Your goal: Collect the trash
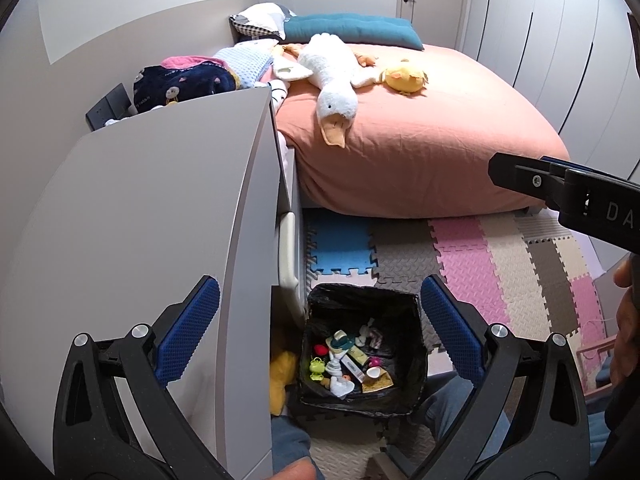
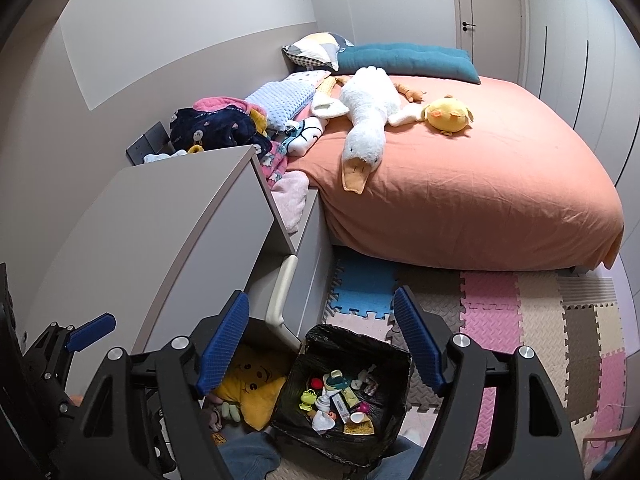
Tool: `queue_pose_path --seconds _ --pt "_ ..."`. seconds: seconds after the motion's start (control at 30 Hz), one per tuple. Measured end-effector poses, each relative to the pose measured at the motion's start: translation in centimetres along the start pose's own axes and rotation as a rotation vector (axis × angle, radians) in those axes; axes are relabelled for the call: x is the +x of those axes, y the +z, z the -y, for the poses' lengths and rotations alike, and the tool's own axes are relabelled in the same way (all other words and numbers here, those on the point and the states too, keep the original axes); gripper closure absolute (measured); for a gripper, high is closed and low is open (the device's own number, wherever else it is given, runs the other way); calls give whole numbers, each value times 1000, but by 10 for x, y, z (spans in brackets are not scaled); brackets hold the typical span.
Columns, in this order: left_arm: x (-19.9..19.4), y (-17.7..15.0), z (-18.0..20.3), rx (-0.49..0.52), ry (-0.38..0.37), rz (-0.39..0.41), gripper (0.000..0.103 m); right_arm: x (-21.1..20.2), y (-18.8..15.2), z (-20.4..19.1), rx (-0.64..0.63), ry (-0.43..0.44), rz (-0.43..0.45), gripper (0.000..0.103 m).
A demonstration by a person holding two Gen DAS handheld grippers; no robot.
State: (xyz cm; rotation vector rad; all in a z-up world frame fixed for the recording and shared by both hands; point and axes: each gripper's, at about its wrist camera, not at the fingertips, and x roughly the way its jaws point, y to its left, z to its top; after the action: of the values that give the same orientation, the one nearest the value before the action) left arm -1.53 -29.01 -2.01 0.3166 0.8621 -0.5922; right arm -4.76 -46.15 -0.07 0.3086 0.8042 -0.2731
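A square bin lined with a black bag [image 1: 416, 360] stands on the floor mat beside the grey cabinet; it also shows in the right wrist view [image 2: 296, 396]. It holds several bits of trash [image 1: 348, 364], among them wrappers, tissue and small toys [image 2: 340, 400]. My left gripper [image 1: 320, 320] is open and empty, high above the bin's near side. My right gripper [image 2: 320, 344] is open and empty, also above the bin. The right gripper shows at the right edge of the left wrist view [image 1: 560, 188].
A grey cabinet [image 1: 160, 208] stands left of the bin, with a yellow star plush [image 2: 252, 392] under it. A bed with an orange cover [image 1: 420, 128] carries a white goose plush [image 1: 332, 76] and a yellow chick [image 1: 404, 76]. Foam puzzle mats [image 1: 480, 256] cover the floor.
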Motion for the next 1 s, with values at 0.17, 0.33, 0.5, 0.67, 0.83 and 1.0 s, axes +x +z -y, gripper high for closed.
queue_pose_path --seconds 0.17,0.33,0.5,0.67,0.83,1.0 --pt "0 0 1 6 3 0 6 0 0 0 -1 0 0 28" --pt "1 0 2 7 1 -1 6 0 0 0 -2 0 -1 28" --pt "1 0 -1 4 -4 -4 6 -1 -1 -1 -3 -1 -2 28" --pt "1 0 0 5 -3 -4 6 -1 -1 -1 -4 0 -1 28" --pt "1 0 0 3 -3 -3 6 -1 -1 -1 -3 -1 -1 28" --pt "1 0 -1 -1 -9 -3 6 -1 -1 -2 -2 -1 -1 28"
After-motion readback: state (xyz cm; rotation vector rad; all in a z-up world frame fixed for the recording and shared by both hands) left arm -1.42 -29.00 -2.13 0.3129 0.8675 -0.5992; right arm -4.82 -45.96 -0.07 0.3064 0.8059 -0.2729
